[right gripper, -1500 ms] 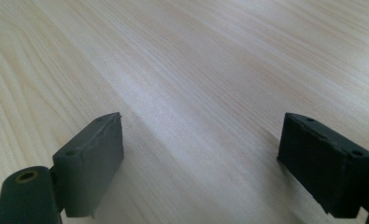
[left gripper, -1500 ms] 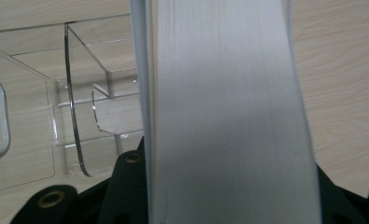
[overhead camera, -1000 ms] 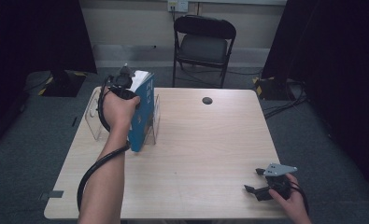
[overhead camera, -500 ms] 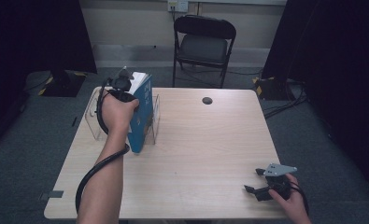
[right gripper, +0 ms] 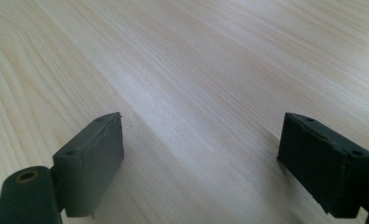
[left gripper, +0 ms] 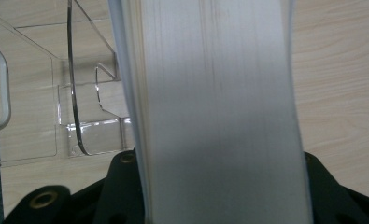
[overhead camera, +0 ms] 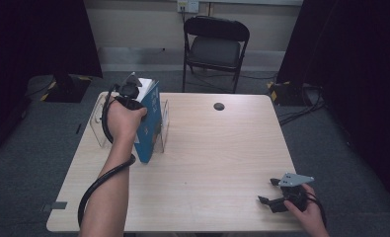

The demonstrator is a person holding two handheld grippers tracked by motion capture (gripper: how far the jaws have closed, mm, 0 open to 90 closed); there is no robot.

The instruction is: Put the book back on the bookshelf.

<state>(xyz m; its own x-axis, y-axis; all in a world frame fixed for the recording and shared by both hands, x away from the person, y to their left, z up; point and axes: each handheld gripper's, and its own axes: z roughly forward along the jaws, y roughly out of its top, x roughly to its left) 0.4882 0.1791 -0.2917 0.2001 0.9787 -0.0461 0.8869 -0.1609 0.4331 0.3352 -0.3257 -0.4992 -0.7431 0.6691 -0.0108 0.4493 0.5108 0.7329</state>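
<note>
Your left tongs [overhead camera: 133, 94] sit near the far left corner of the counter [overhead camera: 222, 163], reaching down over the top of a thick blue book [overhead camera: 150, 126] that stands upright on its lower edge. In the left gripper view the book's pale page block [left gripper: 219, 112] rises straight between the two black jaws, which flank it on either side; the jaws have just been easing apart a little, and from these pictures you cannot tell whether their pads press on the covers or merely stand beside them. The book stands in a clear acrylic rack [overhead camera: 101, 126] whose upright dividers are on both sides of it: one clear panel [overhead camera: 164, 123] is just beside its blue cover on the side toward the counter's middle, and the others lie toward the left edge. In the left gripper view the rack's curved clear panels [left gripper: 79, 93] show beside the page block, with the wood beneath them. Your right tongs [overhead camera: 276, 195] are well apart from all this, near the near right corner of the counter, low over the wood. In the right gripper view their jaws stand wide apart with bare wood [right gripper: 196, 93] between them, gripping nothing. A small dark round disc [overhead camera: 219, 106] lies near the far edge.
</note>
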